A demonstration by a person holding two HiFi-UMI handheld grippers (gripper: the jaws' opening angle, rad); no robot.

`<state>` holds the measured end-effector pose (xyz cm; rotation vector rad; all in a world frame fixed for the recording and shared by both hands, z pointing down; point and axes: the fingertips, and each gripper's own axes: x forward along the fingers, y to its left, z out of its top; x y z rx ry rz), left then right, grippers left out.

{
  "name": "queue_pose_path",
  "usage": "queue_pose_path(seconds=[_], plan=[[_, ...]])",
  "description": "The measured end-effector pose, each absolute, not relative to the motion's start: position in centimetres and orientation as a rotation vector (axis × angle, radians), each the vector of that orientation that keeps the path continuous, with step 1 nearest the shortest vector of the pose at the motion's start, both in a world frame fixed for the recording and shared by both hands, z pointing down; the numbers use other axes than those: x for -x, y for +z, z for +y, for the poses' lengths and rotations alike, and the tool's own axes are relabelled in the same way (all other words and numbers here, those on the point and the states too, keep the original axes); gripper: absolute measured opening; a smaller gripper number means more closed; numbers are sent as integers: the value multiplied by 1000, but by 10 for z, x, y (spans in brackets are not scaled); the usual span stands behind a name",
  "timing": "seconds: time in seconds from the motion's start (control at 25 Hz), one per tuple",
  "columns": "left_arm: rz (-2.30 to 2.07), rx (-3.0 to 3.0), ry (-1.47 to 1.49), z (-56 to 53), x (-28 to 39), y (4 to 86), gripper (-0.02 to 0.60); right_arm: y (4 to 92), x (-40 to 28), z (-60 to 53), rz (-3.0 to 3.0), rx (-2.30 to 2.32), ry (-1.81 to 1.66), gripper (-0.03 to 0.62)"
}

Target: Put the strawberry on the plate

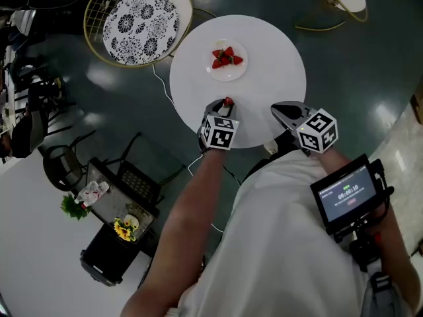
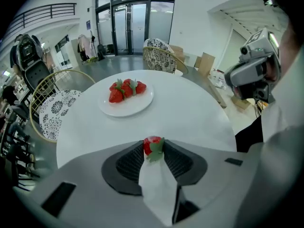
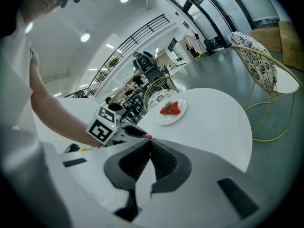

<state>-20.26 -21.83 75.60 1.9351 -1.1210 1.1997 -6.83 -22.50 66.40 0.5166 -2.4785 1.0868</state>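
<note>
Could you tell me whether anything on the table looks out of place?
One strawberry is off the plate, near the table edge between the left gripper's open jaws; the other strawberries are piled on the plate. Nothing looks spilled or damaged.

The left gripper (image 1: 227,105) and right gripper (image 1: 279,111) share pale grey shells with black ribbed pads (image 2: 130,163); behind each one's jaws sits a cube (image 1: 219,132) of black-and-white square markers. Further back: a white short-sleeved top (image 1: 277,243) and, behind the right gripper, a small black monitor (image 1: 346,193)
</note>
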Motion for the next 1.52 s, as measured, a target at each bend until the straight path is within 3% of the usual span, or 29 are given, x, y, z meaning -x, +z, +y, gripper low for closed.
queue_pose_path(seconds=[1.52], plan=[[-1291,-1894,852,-296,200,720,130,657,65,-253,-2497,-608,1083,8]])
